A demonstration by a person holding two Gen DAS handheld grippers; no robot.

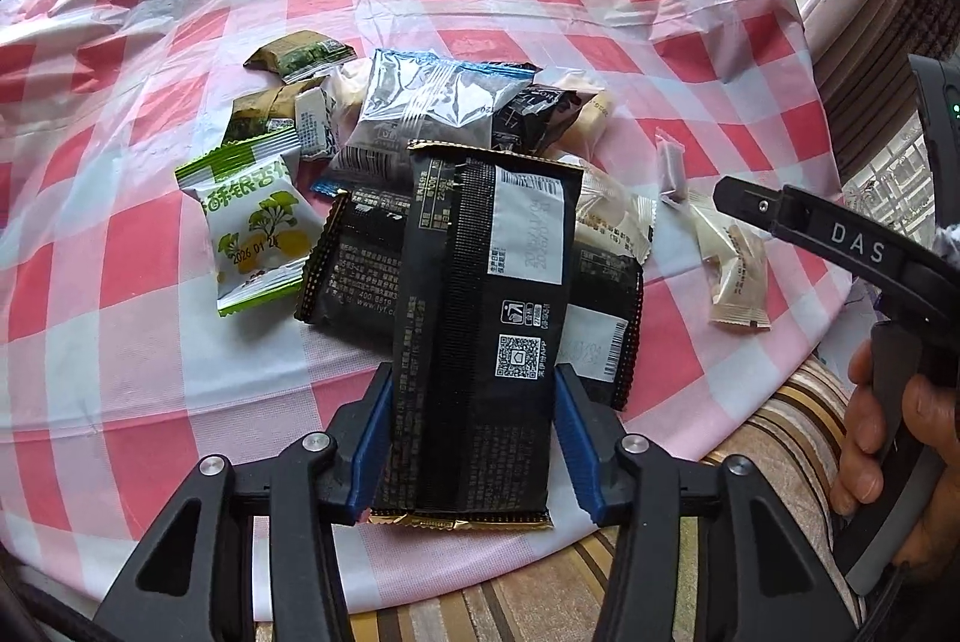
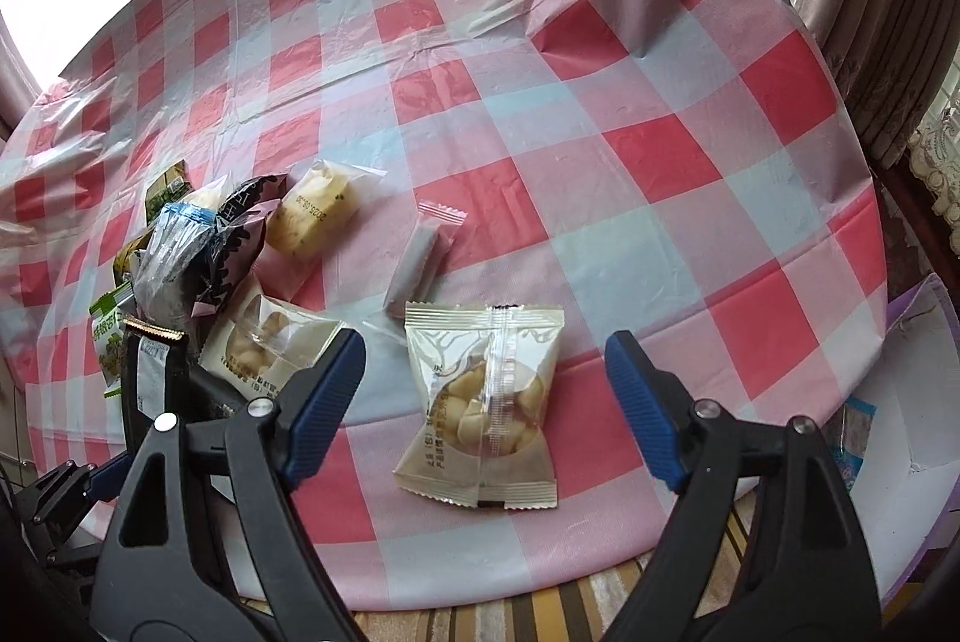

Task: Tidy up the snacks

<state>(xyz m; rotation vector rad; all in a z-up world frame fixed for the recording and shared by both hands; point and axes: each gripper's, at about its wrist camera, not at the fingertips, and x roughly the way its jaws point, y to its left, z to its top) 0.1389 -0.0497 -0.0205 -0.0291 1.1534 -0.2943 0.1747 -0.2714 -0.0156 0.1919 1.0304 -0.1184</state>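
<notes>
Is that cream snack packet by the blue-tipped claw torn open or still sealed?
Sealed, it seems: the cream packet lies flat on the tablecloth, both crimped ends intact, pieces still inside.

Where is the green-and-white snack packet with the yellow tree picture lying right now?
In the left wrist view, the green-and-white packet lies on the checked tablecloth at the left edge of the snack pile, beside a black packet.

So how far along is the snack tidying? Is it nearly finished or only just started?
It looks early. Little seems sorted: most packets still lie in a mixed heap on the checked tablecloth. In hand: the left gripper is clamped on a long black packet. The right gripper has its jaws open over a beige snack packet, not gripping it. That packet, a small loose sachet and the heap remain.
</notes>
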